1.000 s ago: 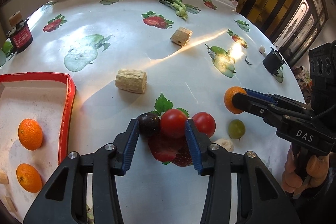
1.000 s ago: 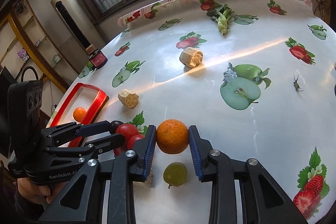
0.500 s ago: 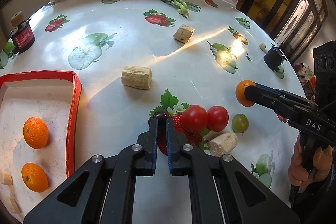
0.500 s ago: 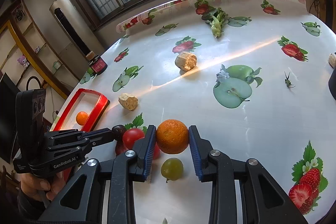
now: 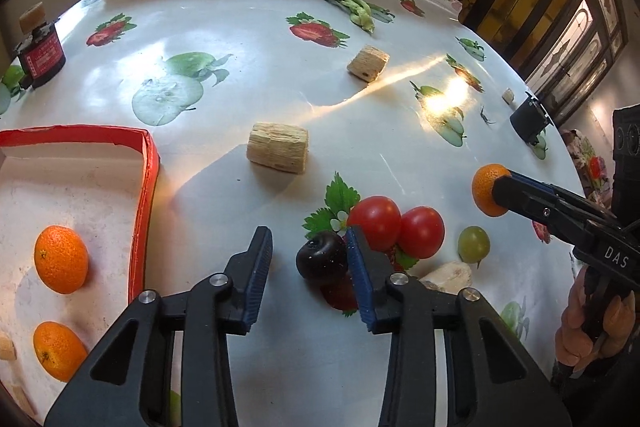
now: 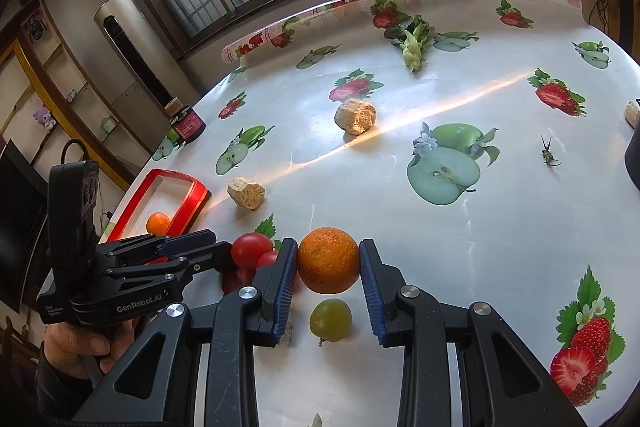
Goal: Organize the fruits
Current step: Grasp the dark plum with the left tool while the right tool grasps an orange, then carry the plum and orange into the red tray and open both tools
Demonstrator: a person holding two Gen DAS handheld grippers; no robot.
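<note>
A red-rimmed tray [image 5: 149,163] sits at the near left of the table [image 5: 248,39] and holds two oranges [image 5: 61,259], one nearer [image 5: 58,350], plus pale scraps at its near edge.

The left gripper [image 5: 309,247] is opening; a dark plum [image 5: 322,259] lies between its jaws against the right pad, well clear of the left one. Just right of it two red tomatoes [image 5: 376,223] touch each other, with a green grape [image 5: 474,243] and a pale chunk [image 5: 448,275] beside them. The right gripper [image 6: 329,263] is clamped on a third orange [image 6: 329,259], held above the grape.

Farther out lie two wood-like blocks [image 5: 278,147], the other farther away [image 5: 368,63], a leafy vegetable [image 5: 352,5], a dark jar [image 5: 40,53] at far left and a black cup [image 5: 528,119] at right.
</note>
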